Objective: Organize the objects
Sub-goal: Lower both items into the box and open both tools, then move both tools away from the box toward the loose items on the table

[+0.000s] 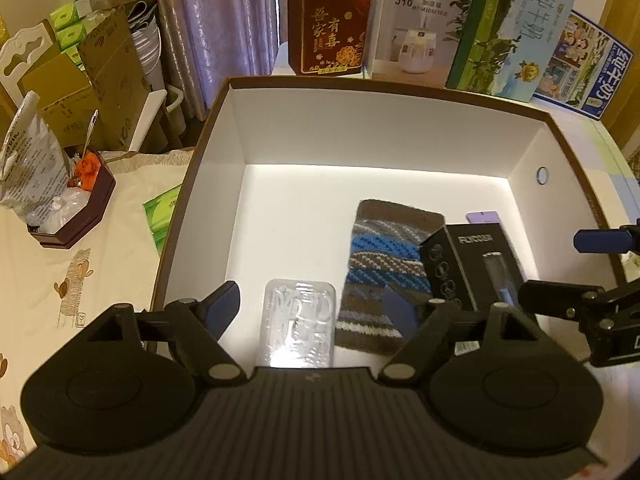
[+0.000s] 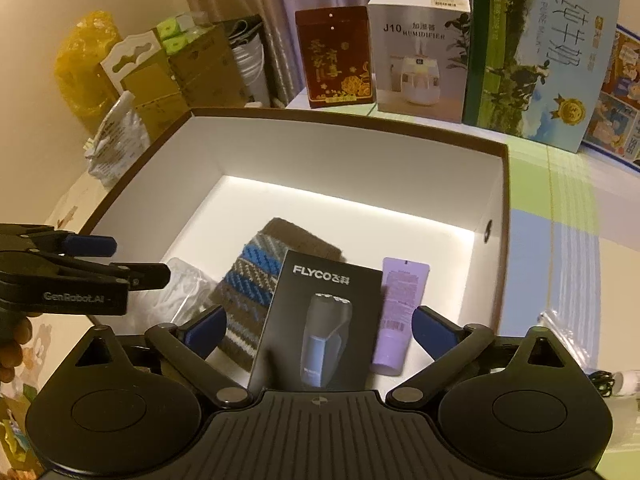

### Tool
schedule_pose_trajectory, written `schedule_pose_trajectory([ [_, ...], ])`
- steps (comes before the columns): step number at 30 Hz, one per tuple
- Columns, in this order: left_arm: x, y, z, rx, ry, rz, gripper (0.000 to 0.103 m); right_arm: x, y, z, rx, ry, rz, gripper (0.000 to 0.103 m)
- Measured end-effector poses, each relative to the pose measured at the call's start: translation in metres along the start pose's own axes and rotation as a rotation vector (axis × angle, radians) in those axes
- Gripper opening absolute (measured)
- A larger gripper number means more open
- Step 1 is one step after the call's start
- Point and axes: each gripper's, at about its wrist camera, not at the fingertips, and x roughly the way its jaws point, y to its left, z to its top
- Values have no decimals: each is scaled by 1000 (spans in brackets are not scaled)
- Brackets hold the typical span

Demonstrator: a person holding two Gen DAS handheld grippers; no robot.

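Curtained room, white box (image 2: 304, 152): your right gripper (image 2: 316, 326) gapes, empty, over the razor carton (image 2: 316, 320).
Your left gripper (image 1: 316, 306) is open, empty too; the carton looks light, stiff: pinch its long edges.

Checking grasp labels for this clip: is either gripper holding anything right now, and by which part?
Nothing is held. The left gripper jaws stand open above the clear plastic case; the right gripper jaws stand open around the black shaver box, not pressing it.

The black shaver box (image 2: 320, 320) lying in the big open box read "FLYCO" in white. The white carton (image 2: 418, 52) at the back bore "J10" and "HUMIDIFIER". "GenRobot.AI" stood on the side of the left gripper (image 2: 142, 260). Chinese characters marked the red box (image 1: 332, 36) and the milk cartons (image 1: 516, 36).
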Motion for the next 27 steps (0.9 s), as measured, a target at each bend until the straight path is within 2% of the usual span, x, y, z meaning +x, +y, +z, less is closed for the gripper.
schedule_pose_trajectory([
  [5, -18, -5, -4, 3, -16, -12, 83, -14, -1, -5, 3, -9, 7, 99],
  [27, -86, -47, -38, -30, -67, -62, 87, -87, -7, -43, 31, -71, 37, 101],
])
